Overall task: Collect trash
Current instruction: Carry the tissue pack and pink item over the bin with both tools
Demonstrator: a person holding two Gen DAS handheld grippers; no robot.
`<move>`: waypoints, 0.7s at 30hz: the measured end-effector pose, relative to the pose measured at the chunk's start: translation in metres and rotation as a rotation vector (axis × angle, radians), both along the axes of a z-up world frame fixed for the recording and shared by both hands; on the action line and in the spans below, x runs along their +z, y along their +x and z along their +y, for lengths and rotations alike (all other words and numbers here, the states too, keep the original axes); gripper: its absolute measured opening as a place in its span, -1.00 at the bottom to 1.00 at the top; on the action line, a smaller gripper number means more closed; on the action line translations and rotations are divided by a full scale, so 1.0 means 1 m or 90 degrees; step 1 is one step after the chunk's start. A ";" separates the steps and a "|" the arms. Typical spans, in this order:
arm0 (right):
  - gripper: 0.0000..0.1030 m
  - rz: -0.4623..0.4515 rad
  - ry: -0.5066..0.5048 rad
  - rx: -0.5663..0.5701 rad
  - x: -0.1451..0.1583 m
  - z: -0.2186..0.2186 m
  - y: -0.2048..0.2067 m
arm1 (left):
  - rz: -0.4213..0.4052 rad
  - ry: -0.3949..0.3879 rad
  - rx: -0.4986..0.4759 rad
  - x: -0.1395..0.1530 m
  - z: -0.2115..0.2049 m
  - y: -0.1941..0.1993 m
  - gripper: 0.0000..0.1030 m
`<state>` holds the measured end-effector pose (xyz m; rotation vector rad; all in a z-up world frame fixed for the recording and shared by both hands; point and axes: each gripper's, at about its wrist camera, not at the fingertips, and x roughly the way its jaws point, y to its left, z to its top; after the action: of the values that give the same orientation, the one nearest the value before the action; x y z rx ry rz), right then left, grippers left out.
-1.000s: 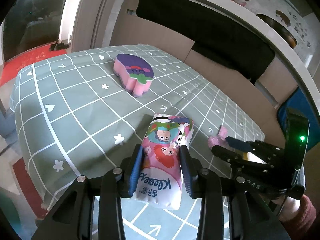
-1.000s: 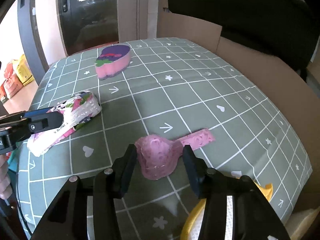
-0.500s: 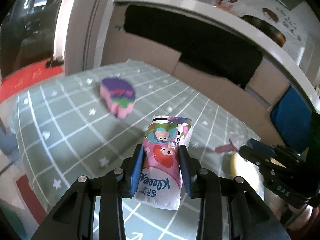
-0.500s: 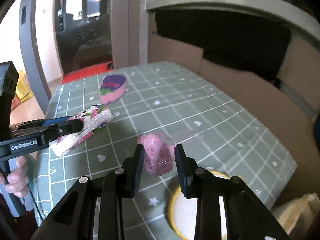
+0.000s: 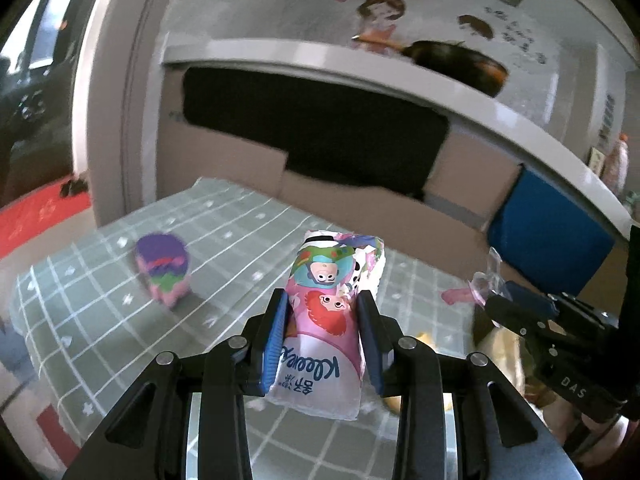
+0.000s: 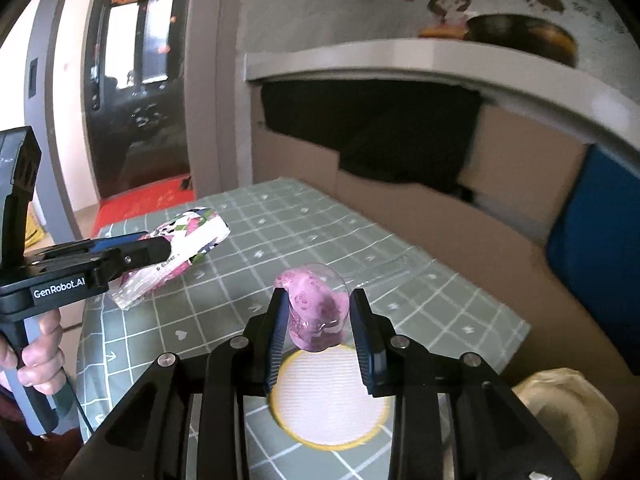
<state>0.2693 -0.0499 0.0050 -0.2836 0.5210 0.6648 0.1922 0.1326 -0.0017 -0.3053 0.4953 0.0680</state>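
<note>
Two grips — left gripper fingers clamp tissue pack | right gripper fingers clamp pink wrapper

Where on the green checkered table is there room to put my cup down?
The far half of the green tablecloth, toward the cardboard boxes, is bare. So is the stretch between the purple toy and the left claw. It's crowded near the front, by the round yellow-rimmed basket, where the right claw holds a pink wrapper.

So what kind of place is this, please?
Probably a home, perhaps a kitchen or dining corner. A table with a green grid tablecloth stands by a wall with cartoon girl stickers, a pan sits on the grey ledge, and a doorway opens to another room.
</note>
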 end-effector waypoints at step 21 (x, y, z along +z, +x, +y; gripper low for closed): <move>-0.44 -0.093 0.070 -0.251 0.058 -0.182 -0.048 | -0.096 0.024 -0.268 0.042 -0.193 0.030 -0.30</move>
<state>0.2214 -0.2316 0.0634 -0.1193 0.3832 0.2851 0.2218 -0.0602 0.0407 -0.1629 0.3989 -0.3517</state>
